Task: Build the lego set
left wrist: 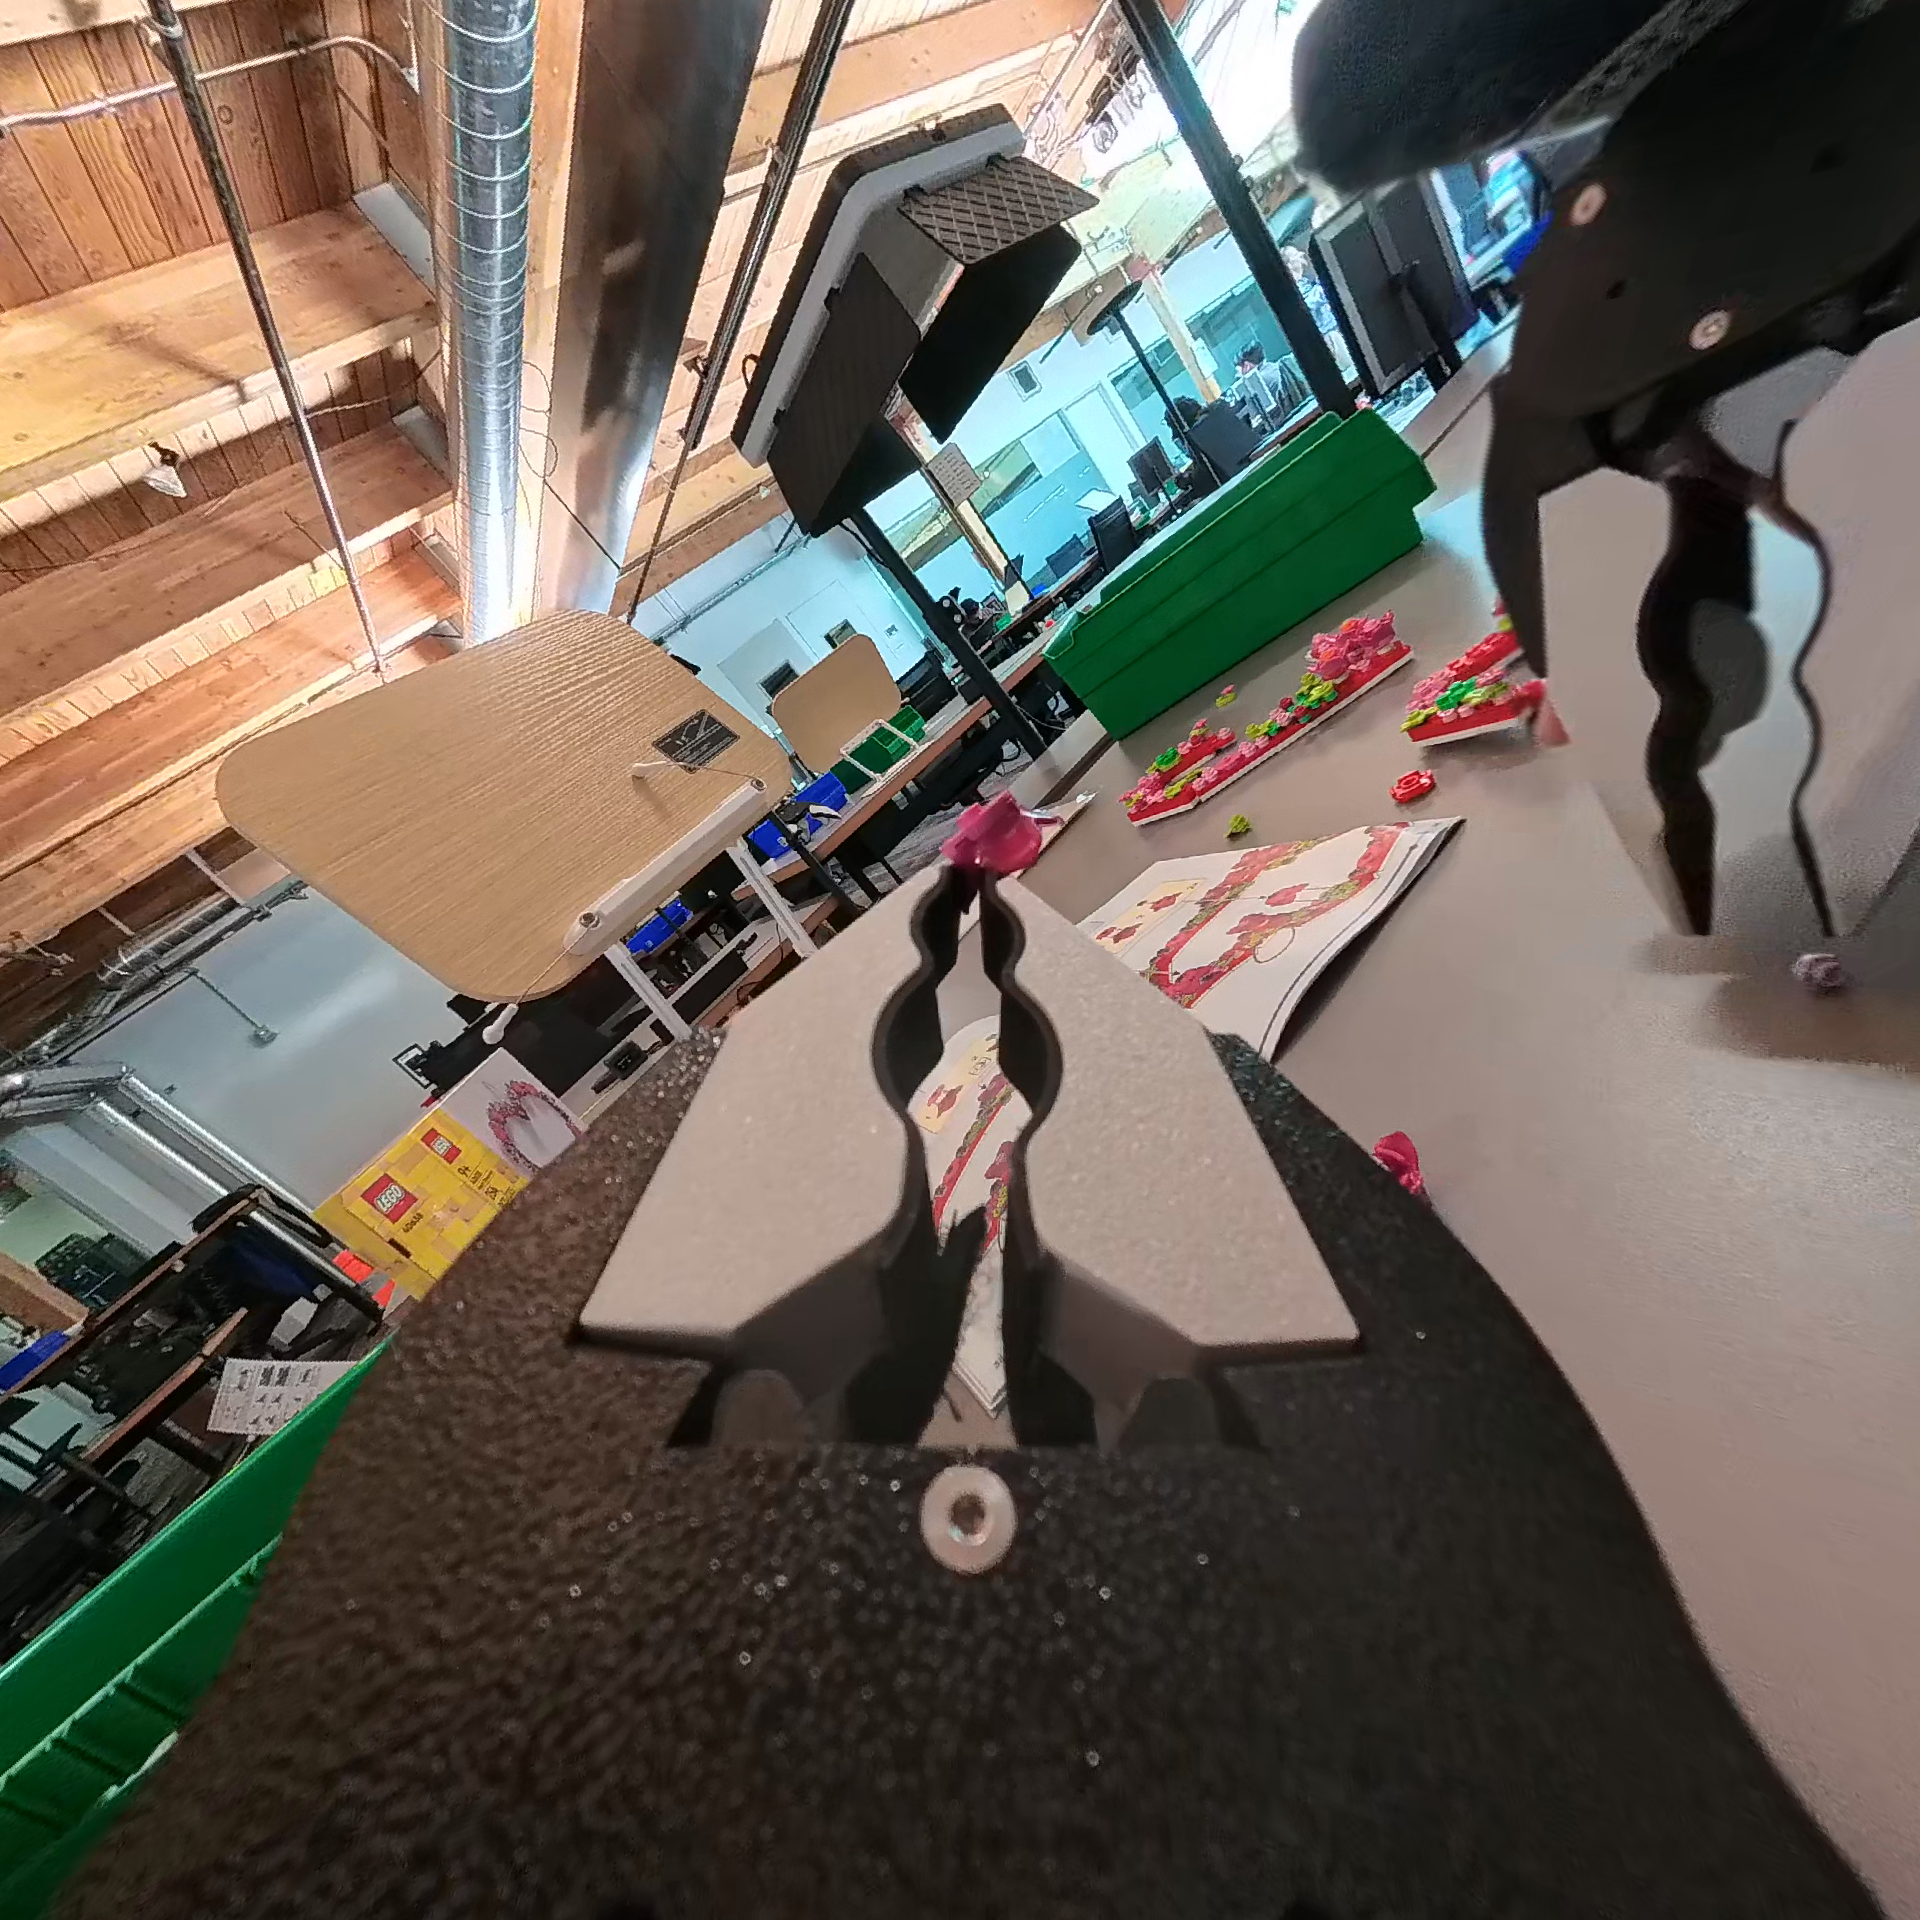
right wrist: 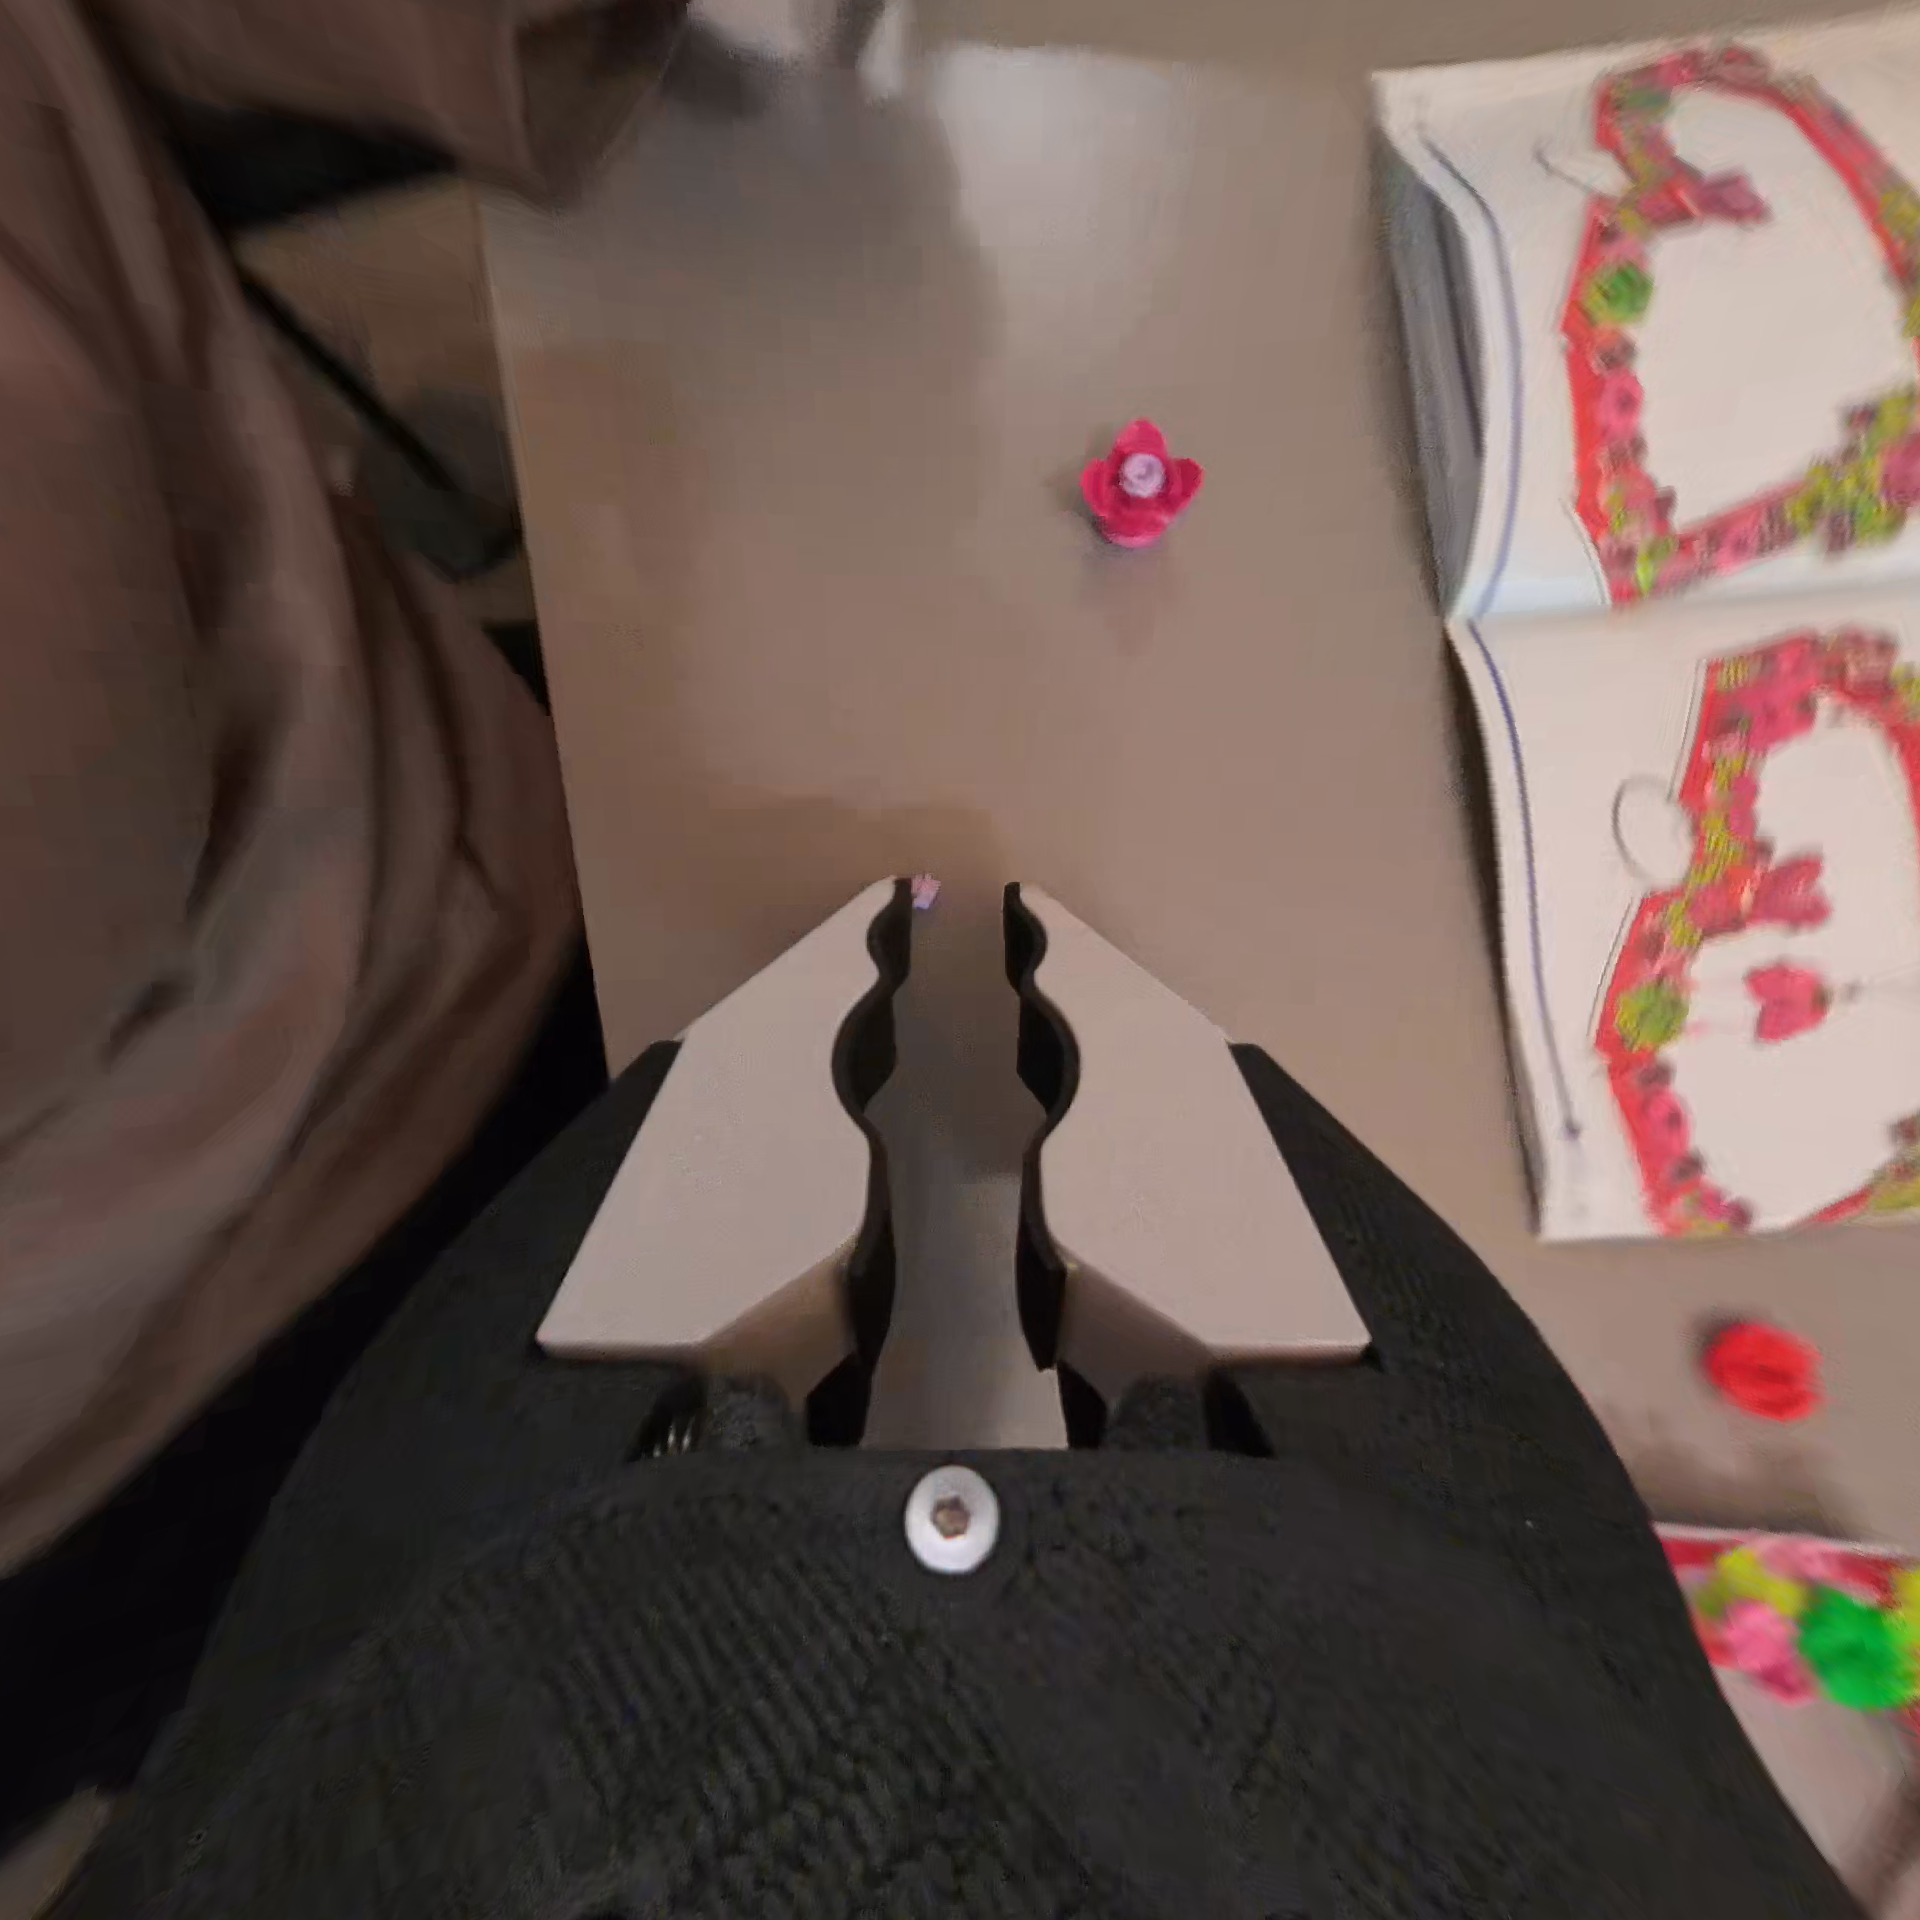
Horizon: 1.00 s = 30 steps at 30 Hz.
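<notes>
My left gripper [left wrist: 971, 883] is shut on a magenta flower piece [left wrist: 992, 831] and holds it up above the table. My right gripper [right wrist: 951, 894] is open, tips down near the grey table; it also shows in the left wrist view [left wrist: 1756, 925]. A tiny pale pink piece [right wrist: 923, 890] lies at its left fingertip, also seen in the left wrist view [left wrist: 1818, 971]. Another magenta flower with a pale stud [right wrist: 1140, 483] sits on the table beyond the right gripper. Two red strips with pink and lime flowers [left wrist: 1268, 727] [left wrist: 1475, 696] lie farther back.
An open instruction booklet [right wrist: 1662, 623] lies right of the right gripper. A red round piece [right wrist: 1763, 1369] and part of a red flowered strip [right wrist: 1808, 1631] lie near it. Green bins [left wrist: 1247, 582] stand at the table's back. A person's brown clothing [right wrist: 208, 727] fills the left.
</notes>
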{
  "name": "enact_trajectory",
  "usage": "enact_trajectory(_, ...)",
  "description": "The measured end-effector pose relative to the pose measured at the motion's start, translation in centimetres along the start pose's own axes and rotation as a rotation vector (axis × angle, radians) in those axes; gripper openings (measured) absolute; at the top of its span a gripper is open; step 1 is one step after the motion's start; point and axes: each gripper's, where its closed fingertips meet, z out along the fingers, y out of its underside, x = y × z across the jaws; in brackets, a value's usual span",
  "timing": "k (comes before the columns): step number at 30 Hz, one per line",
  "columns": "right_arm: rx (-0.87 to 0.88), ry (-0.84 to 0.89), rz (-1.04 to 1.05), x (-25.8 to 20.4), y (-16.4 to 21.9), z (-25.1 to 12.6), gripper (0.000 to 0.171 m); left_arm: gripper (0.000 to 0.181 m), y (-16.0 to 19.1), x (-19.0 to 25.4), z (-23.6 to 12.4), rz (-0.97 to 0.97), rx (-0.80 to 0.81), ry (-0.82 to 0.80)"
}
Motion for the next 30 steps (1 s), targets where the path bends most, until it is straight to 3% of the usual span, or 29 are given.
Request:
enact_trajectory(1,0.038,0.003,0.069,0.1,0.1,0.0,0.014,0.001,0.0,0.0,0.0,0.000,0.000,0.001)
enact_trajectory(6,0.133,0.049,0.214,-0.1,0.5,0.1,0.007,0.001,0.0,0.0,0.0,-0.005,0.000,0.003)
enact_trajectory(18,0.117,0.030,0.171,-0.5,-0.2,0.8,0.003,0.001,0.1,0.2,0.0,-0.001,-0.004,0.010)
enact_trajectory(21,0.080,0.116,-0.005,0.0,-0.4,0.6,0.003,0.001,0.1,0.2,0.0,-0.001,-0.004,0.009)
enact_trajectory(26,-0.151,0.328,-0.543,0.8,0.2,0.8,0.003,0.001,0.1,0.1,0.0,-0.004,-0.004,0.008)
enact_trajectory(30,-0.265,0.328,-0.745,0.3,0.1,1.0,0.003,0.001,0.1,0.1,0.0,-0.003,-0.003,0.010)
